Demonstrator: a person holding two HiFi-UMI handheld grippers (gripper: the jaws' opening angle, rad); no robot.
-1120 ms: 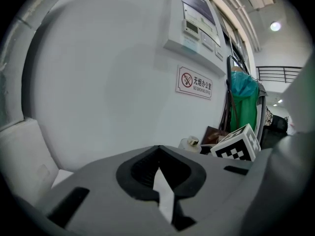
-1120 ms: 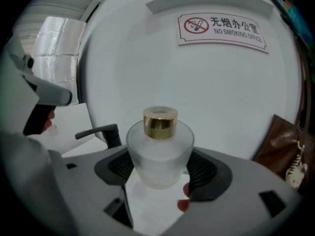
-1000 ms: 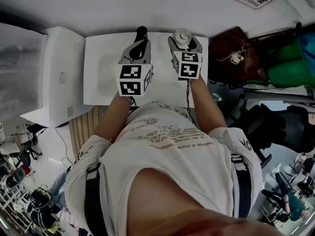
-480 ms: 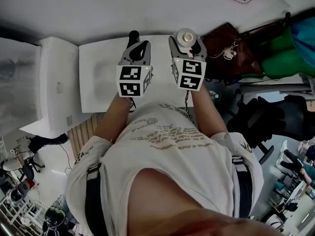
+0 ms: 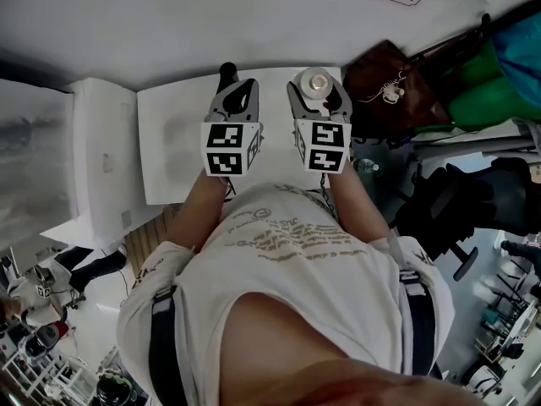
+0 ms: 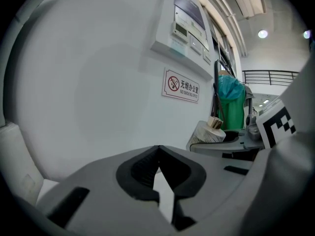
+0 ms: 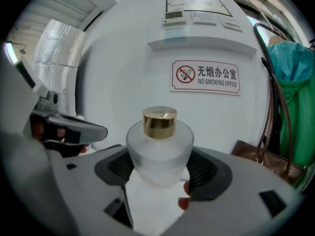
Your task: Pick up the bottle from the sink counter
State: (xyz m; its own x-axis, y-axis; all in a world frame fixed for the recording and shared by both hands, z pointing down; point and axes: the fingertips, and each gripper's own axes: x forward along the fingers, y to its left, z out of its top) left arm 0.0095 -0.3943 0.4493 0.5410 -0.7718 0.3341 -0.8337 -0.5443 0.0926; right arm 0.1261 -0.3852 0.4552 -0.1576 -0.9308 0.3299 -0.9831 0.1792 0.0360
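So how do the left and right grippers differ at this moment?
The right gripper clamps a frosted, gold-capped bottle; the left gripper holds nothing. The right one's jaws stand apart round it; the left one's meet. Both are held side by side above the white counter.

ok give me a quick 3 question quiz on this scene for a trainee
1. True or false: the left hand-held gripper holds the bottle.
2. The bottle's cap is: A red, B gold, C black.
3. Fill in: the sign on the wall reads "no ___ office".

Key
1. False. The right hand-held gripper is shut on the bottle. The left one is shut on nothing.
2. B
3. smoking
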